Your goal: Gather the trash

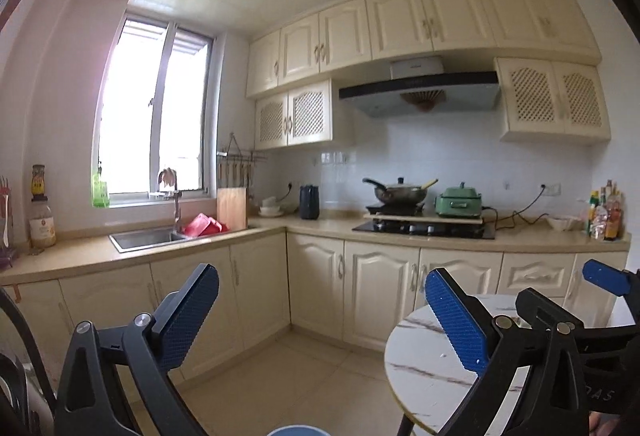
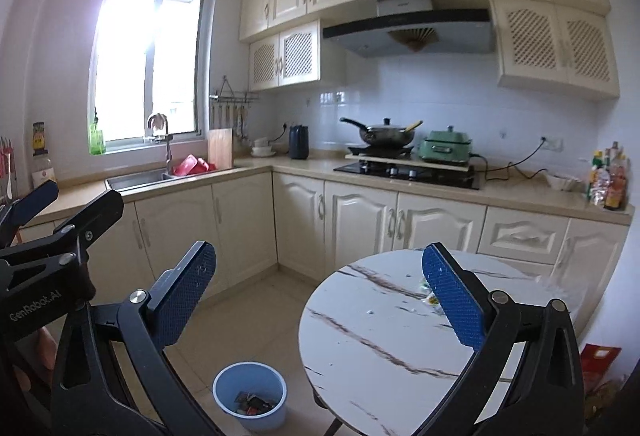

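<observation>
Kitchen floor: blue bin with wrappers inside

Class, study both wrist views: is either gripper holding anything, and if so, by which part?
Nothing is held. The left gripper and the right gripper both stand wide open with nothing between their pads.

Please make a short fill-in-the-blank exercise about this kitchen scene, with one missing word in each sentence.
1. The blue bin stands on the ____.
2. The round table has a ____-patterned top.
3. The right hand-held gripper has its jaws ____.
4. The wok sits on the ____.

Missing words: floor; marble; open; stove
</observation>
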A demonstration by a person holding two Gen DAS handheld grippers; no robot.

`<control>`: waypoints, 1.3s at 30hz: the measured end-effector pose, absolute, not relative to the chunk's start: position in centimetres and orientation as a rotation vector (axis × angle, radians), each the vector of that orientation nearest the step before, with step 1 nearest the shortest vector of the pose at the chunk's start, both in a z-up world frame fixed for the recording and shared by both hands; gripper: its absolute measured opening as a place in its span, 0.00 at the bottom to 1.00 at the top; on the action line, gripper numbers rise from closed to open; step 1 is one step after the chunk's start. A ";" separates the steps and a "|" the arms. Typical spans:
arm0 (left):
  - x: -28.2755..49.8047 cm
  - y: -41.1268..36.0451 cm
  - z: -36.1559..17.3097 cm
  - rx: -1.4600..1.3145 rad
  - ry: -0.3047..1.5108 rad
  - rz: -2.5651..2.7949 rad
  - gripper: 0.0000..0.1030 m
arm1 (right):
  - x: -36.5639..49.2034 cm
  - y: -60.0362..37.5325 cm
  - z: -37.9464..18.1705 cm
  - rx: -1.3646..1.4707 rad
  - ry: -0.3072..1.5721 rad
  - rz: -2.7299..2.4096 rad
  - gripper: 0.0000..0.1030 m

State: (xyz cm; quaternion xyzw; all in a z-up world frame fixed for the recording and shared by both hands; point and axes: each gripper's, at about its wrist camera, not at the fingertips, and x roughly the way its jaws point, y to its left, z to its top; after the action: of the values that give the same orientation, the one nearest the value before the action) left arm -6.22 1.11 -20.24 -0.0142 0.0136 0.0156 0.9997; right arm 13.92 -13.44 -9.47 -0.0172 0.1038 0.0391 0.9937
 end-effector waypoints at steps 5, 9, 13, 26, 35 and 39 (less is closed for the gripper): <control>-6.8 -0.5 -20.6 -0.016 0.009 0.011 0.99 | 12.4 -15.0 -9.1 -0.035 0.170 0.034 1.00; -5.9 -2.0 -20.1 0.001 0.013 -0.017 0.99 | 11.6 -16.5 -8.8 -0.044 0.148 -0.017 1.00; -3.4 -3.8 -18.9 0.025 0.015 -0.043 0.99 | 11.4 -18.3 -8.7 -0.031 0.142 -0.046 1.00; 11.8 -12.6 -14.4 0.108 0.235 -0.351 0.99 | 15.9 -29.6 -10.4 0.041 0.228 -0.203 1.00; 26.4 -18.3 -15.9 0.162 0.540 -0.473 0.99 | 24.7 -37.7 -13.8 0.128 0.414 -0.268 1.00; 32.8 -21.8 -17.2 0.192 0.668 -0.505 0.99 | 29.0 -40.9 -17.0 0.179 0.527 -0.288 1.00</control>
State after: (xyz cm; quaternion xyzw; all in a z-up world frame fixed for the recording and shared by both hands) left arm 32.84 -21.84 -17.17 0.0932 0.3238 -0.2446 0.9092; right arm 29.05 -40.87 -16.97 0.0879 0.2593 -0.1418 0.9513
